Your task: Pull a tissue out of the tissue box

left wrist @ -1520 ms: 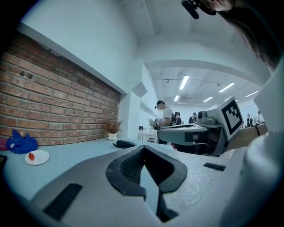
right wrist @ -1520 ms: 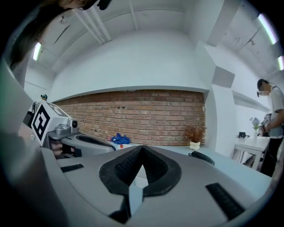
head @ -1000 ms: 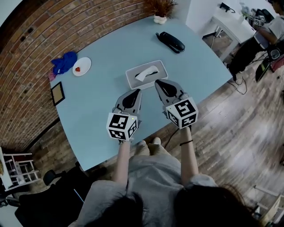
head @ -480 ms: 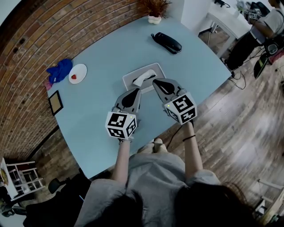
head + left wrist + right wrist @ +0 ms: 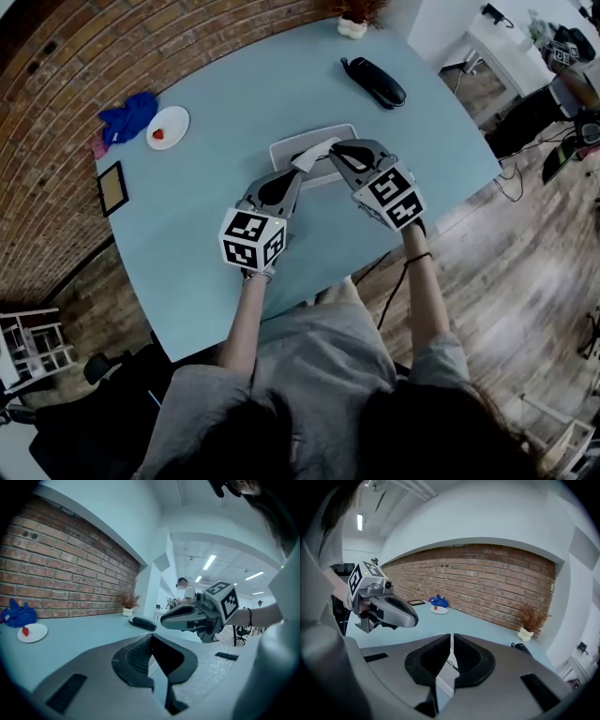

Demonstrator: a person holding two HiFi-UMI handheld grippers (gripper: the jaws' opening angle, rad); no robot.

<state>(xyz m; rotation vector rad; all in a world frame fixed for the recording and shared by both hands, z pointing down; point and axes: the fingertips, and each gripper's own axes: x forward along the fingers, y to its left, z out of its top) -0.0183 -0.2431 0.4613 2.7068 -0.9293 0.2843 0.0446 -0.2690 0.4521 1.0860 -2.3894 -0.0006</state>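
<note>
The right gripper (image 5: 336,151), jaws pressed together on nothing, sits just at the three o'clock side of the white tissue (image 5: 317,153). It should probably part its jaws, straddle the raised peak and pinch it low, while the left gripper (image 5: 292,178), likewise closed and empty at the box's seven o'clock, steadies the tissue box (image 5: 284,155). The box is low, pale and rectangular, lying flat at the person's twelve o'clock, with one crumpled tissue standing from its slot.

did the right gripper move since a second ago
Yes. The right gripper moved forward over the tissue box; its tip now overlaps the box beside the tissue.
</note>
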